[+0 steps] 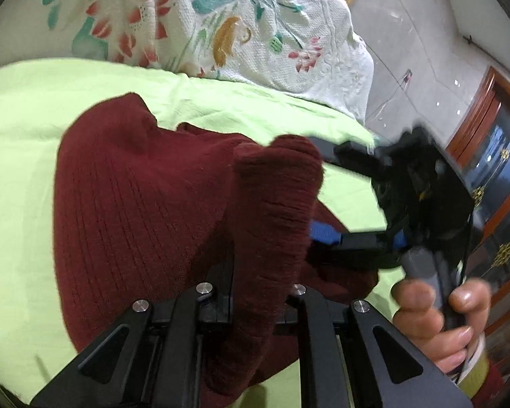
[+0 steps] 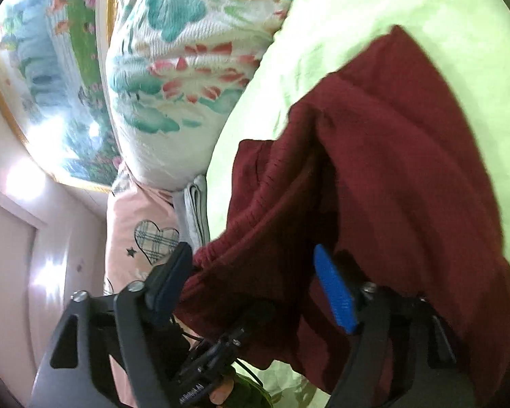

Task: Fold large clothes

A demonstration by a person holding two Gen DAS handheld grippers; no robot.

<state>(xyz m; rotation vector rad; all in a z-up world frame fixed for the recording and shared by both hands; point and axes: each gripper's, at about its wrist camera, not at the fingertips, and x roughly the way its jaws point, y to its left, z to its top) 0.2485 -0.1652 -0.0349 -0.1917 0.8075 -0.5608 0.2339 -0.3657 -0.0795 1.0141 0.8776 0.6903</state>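
A dark red knit sweater (image 1: 125, 204) lies bunched on the light green bedsheet (image 1: 17, 142). My left gripper (image 1: 255, 292) is shut on a raised fold of the sweater (image 1: 272, 204) that stands up between its fingers. My right gripper shows in the left wrist view (image 1: 318, 197) from the right, jaws apart, its blue pad (image 1: 324, 234) against the same fold. In the right wrist view my right gripper (image 2: 255, 289) is open, with the sweater (image 2: 391, 176) lying between its blue pad (image 2: 335, 292) and the dark finger (image 2: 168, 282).
A white floral quilt (image 1: 255, 23) is piled at the head of the bed and also shows in the right wrist view (image 2: 173, 68). A pink pillow with a heart patch (image 2: 142, 234) lies beside it. A wooden cabinet (image 1: 493, 176) stands right of the bed.
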